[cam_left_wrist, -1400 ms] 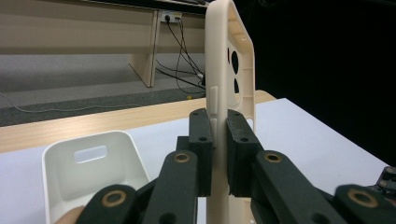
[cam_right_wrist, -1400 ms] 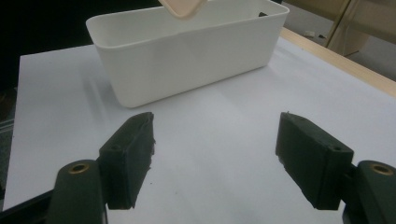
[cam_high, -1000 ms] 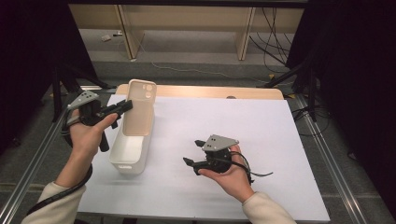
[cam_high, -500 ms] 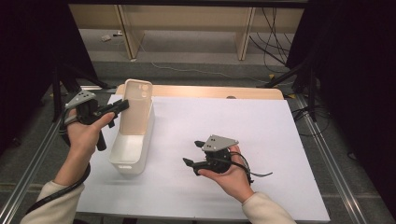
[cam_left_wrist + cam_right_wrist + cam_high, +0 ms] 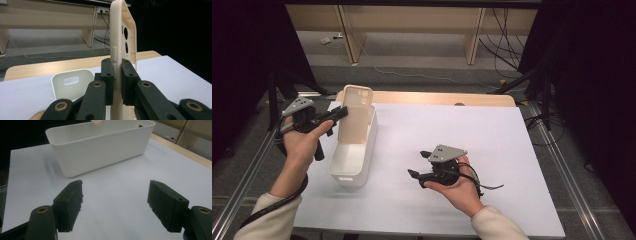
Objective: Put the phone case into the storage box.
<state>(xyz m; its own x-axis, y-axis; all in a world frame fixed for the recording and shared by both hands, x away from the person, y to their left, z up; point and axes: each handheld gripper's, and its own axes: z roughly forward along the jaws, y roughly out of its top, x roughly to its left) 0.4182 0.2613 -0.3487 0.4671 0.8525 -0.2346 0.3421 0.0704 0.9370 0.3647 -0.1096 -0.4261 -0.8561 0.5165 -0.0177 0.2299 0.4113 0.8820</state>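
Observation:
A beige phone case (image 5: pixel 356 116) stands upright over the long white bin (image 5: pixel 354 160), held by its edge in my left gripper (image 5: pixel 338 114). In the left gripper view the two black pads (image 5: pixel 108 80) press on the case's side wall (image 5: pixel 117 37), camera cut-outs facing right. My right gripper (image 5: pixel 422 165) rests low over the white table sheet (image 5: pixel 492 150), to the right of the bin, jaws wide apart with nothing between them. The right gripper view looks at the bin's long side (image 5: pixel 100 147) past its open pads (image 5: pixel 70 202).
A wooden table edge (image 5: pixel 437 97) runs behind the white sheet. Beyond it stand wooden bench legs (image 5: pixel 349 35) and loose cables (image 5: pixel 502 40) on the floor. A metal rail (image 5: pixel 242 190) runs along the table's left side.
The left gripper has tilted the phone case up from leaning over the bin to standing upright above it. The right gripper has stayed where it was.

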